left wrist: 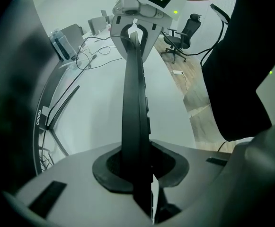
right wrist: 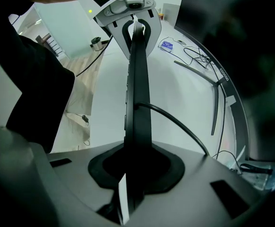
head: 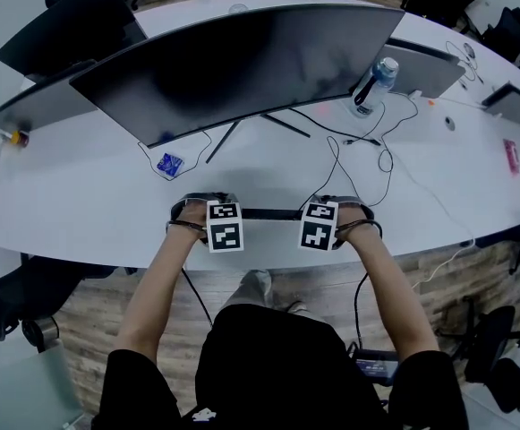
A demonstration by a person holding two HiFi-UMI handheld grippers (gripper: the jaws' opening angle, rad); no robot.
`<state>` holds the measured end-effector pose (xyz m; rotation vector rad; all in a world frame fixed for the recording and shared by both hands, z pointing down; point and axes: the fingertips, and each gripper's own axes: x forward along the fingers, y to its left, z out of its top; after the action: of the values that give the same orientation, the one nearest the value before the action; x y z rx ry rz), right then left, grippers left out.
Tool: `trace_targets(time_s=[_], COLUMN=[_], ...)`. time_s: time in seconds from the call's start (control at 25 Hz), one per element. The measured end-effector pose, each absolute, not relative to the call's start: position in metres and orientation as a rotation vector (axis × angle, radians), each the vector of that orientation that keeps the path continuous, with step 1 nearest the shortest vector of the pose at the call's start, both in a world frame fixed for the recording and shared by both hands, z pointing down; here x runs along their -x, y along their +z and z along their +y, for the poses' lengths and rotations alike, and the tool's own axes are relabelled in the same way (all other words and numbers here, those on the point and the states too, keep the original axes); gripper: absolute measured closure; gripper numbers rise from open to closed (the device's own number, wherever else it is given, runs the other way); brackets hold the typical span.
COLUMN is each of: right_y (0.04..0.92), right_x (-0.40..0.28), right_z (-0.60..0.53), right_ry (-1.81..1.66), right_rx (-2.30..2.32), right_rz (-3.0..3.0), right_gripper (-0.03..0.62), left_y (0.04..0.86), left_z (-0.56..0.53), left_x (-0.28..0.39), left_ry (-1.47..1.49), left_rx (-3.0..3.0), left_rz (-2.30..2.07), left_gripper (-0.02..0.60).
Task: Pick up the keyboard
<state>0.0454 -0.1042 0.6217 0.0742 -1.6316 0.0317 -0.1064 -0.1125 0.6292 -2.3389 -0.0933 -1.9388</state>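
Head view: keyboard [head: 269, 213] spans between left hand-held gripper [head: 211, 211] and right hand-held gripper [head: 330, 211]; each clamps one end.

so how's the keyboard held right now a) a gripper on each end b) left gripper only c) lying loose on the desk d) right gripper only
A: the left gripper and the right gripper each clamp one end of the keyboard, which spans between them.
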Motion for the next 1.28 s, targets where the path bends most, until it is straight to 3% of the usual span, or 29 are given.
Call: trace_targets(time_s=[1.28], right_y=[0.571], right_x=[-0.118], right_z=[0.013], right_ry=[-0.143], right_rx=[-0.083], right_rz=[-1.663], right_gripper=[0.523], left_y=[0.575], left_z=[0.019], left_x=[0.035], left_ry=[-1.980], left_rx=[2.227], left_rz=[0.087], left_gripper=[0.499])
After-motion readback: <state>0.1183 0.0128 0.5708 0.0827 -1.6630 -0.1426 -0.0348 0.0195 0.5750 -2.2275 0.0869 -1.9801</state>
